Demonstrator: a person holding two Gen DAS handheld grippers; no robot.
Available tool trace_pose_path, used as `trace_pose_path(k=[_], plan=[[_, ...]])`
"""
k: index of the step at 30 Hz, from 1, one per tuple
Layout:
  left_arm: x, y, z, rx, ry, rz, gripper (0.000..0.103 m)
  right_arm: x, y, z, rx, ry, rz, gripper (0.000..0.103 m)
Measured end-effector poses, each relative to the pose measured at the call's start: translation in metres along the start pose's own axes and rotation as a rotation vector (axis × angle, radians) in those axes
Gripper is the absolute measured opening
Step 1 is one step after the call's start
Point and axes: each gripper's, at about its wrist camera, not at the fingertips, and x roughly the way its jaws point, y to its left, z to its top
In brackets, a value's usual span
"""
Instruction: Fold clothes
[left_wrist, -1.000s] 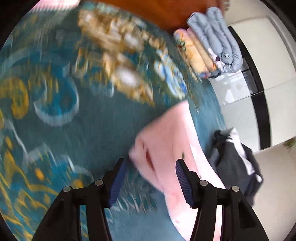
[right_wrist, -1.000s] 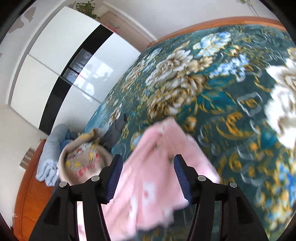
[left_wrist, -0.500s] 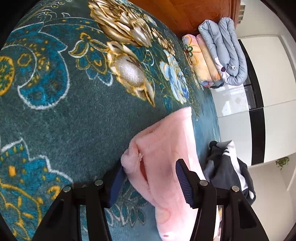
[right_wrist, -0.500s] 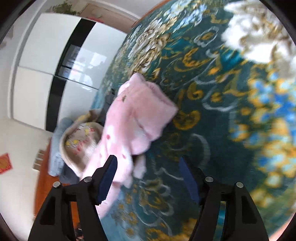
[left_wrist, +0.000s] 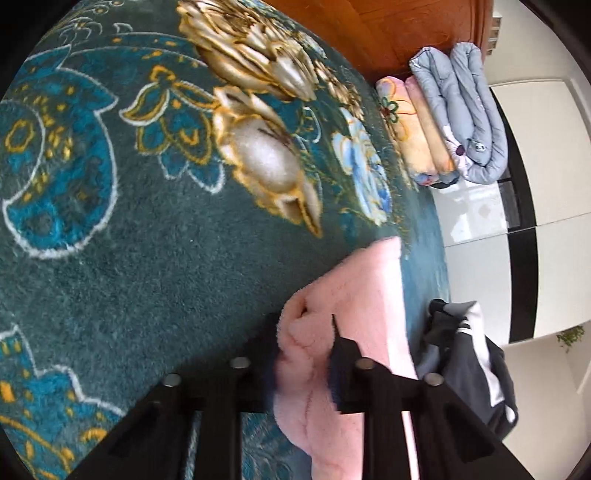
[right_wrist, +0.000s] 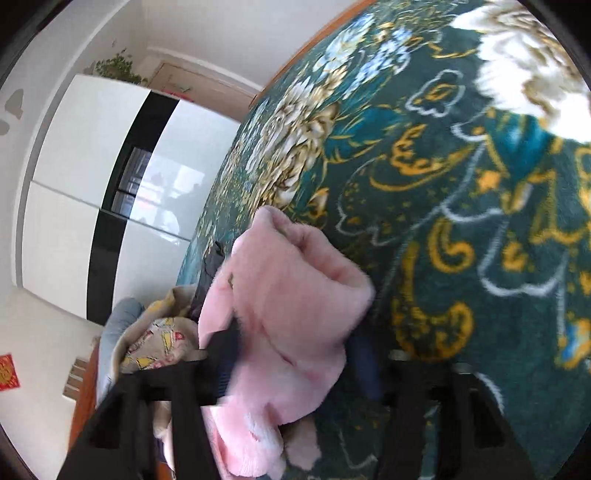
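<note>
A fluffy pink garment (left_wrist: 354, 295) lies on the dark teal flowered bedspread (left_wrist: 147, 221). My left gripper (left_wrist: 304, 350) has closed its jaws on a bunched corner of the pink cloth. In the right wrist view the same pink garment (right_wrist: 295, 295) fills the space between the fingers of my right gripper (right_wrist: 295, 354). Those jaws stand wider apart around a thick fold, and the image there is blurred, so the grip is unclear.
A dark grey and white garment (left_wrist: 469, 362) lies at the bed's edge beside the pink one. Folded quilts (left_wrist: 450, 110) are stacked by the wooden headboard (left_wrist: 388, 29). A patterned beige cloth (right_wrist: 155, 343) sits left of the right gripper. White wardrobe doors (right_wrist: 74, 184) stand behind.
The left jaws have closed from wide open onto the pink corner. The right gripper has moved in so that the pink garment now sits between its fingers.
</note>
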Motion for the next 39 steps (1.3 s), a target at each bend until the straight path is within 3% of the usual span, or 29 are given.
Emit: trace_pose_path(k=[1,4,9,12,15,17,18,21,23,27,29,34,36,39], plan=[[-0.001,-0.004,0.0,0.018,-0.005,0.013,0.016,0.004,0.005,0.0,-0.026,0.002,-0.015,0.033],[-0.019,-0.019,0.006,0.027,-0.031,-0.035,0.014,0.004,0.025,0.006,-0.102,0.001,-0.036,0.027],[-0.085,-0.06,0.016,0.19,-0.092,-0.176,0.014,-0.048,0.072,0.041,-0.198,-0.058,0.113,0.025],[-0.114,-0.05,0.009,0.253,-0.107,-0.158,0.014,-0.09,0.084,0.047,-0.323,-0.114,0.156,0.025],[-0.111,-0.002,-0.002,0.217,-0.052,-0.054,0.014,-0.1,0.057,0.043,-0.326,-0.094,0.131,0.026],[-0.1,0.037,-0.009,0.136,0.014,0.002,0.014,-0.093,0.025,0.035,-0.29,-0.038,0.069,0.026],[-0.097,0.055,-0.014,0.091,0.035,0.013,0.014,-0.089,0.009,0.029,-0.275,-0.011,0.028,0.026],[-0.1,0.079,-0.02,0.01,0.034,-0.059,0.014,-0.084,-0.027,0.015,-0.225,0.035,-0.04,0.026],[-0.103,0.071,-0.021,0.036,0.03,-0.044,0.014,-0.086,-0.036,0.014,-0.21,0.039,-0.043,0.027],[-0.11,0.056,-0.02,0.093,0.008,-0.021,0.015,-0.092,-0.024,0.021,-0.262,0.052,-0.062,0.041],[-0.114,0.049,-0.021,0.126,-0.007,0.001,0.015,-0.101,-0.016,0.022,-0.325,0.014,-0.117,0.054],[-0.131,0.003,-0.032,0.294,-0.083,0.097,0.015,-0.121,0.009,0.02,-0.401,-0.118,-0.306,0.055],[-0.144,-0.036,-0.047,0.42,-0.125,0.11,0.015,-0.12,0.033,0.013,-0.437,-0.12,-0.257,0.055],[-0.168,-0.103,-0.085,0.616,-0.161,0.063,0.015,-0.095,0.079,-0.005,-0.462,-0.058,-0.138,0.055]])
